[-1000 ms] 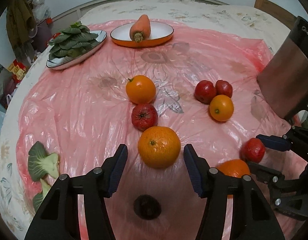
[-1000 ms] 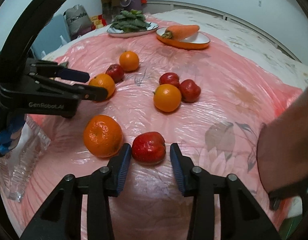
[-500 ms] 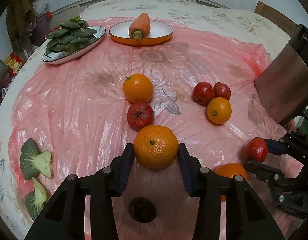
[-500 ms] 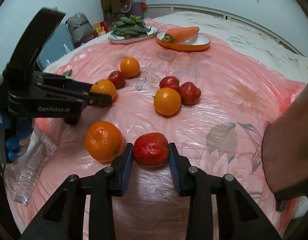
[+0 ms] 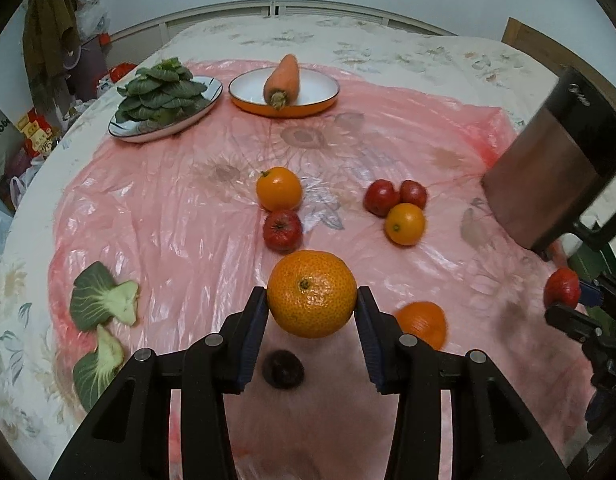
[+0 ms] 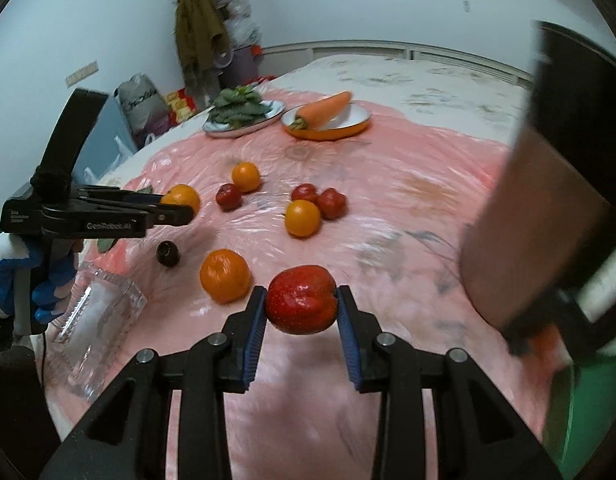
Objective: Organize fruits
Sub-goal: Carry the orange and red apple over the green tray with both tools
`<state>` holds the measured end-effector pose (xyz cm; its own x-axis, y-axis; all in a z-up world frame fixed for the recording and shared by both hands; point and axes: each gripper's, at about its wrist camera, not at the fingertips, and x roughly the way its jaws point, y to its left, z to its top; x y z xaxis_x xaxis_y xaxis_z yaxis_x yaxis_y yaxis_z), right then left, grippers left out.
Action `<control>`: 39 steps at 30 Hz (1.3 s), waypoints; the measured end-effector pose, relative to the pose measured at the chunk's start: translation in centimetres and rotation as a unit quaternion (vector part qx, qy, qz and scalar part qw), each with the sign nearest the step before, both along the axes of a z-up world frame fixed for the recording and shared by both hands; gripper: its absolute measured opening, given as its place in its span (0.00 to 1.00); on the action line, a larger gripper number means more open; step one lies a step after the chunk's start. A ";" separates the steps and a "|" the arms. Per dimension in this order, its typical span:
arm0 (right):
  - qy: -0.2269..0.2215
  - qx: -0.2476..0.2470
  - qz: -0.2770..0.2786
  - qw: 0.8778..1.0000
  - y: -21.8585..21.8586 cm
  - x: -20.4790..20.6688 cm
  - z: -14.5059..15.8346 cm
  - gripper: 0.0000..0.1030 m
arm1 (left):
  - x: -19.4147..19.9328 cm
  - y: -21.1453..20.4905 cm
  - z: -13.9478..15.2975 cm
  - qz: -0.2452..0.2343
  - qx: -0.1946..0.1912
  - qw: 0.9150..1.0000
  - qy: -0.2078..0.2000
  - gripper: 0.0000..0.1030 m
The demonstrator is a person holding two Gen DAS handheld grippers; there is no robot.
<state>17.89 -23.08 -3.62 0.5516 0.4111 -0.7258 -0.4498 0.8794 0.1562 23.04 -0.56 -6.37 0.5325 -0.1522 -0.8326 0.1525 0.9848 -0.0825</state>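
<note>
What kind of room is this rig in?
Probably a lived-in home room, not a lab: a round table with floral cloth under pink plastic sheet, a coat hanging by the wall, bags piled alongside.

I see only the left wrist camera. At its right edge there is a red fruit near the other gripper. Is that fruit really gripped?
Observer: Yes. In the right wrist view, both pads of the right gripper press the sides of the red apple.
Operator: Is any container near my left gripper?
Observer: A clear container lies close to the gloved hand that holds the left gripper with the orange.
Operator: And on the far right?
Observer: Something green shows at the lower right edge. I cannot tell what it is.
</note>
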 end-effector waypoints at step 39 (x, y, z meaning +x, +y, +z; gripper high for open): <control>0.008 -0.029 -0.335 0.942 -32.3 -9.6 -2.8 0.60 | -8.3 -37.0 2.9 -0.306 -0.073 0.949 0.002 0.38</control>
<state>8.31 -55.41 -6.41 0.6616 -0.0654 -0.7470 0.2106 0.9723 0.1014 14.75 -37.58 -3.49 0.3034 -0.5455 -0.7813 0.6919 0.6898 -0.2130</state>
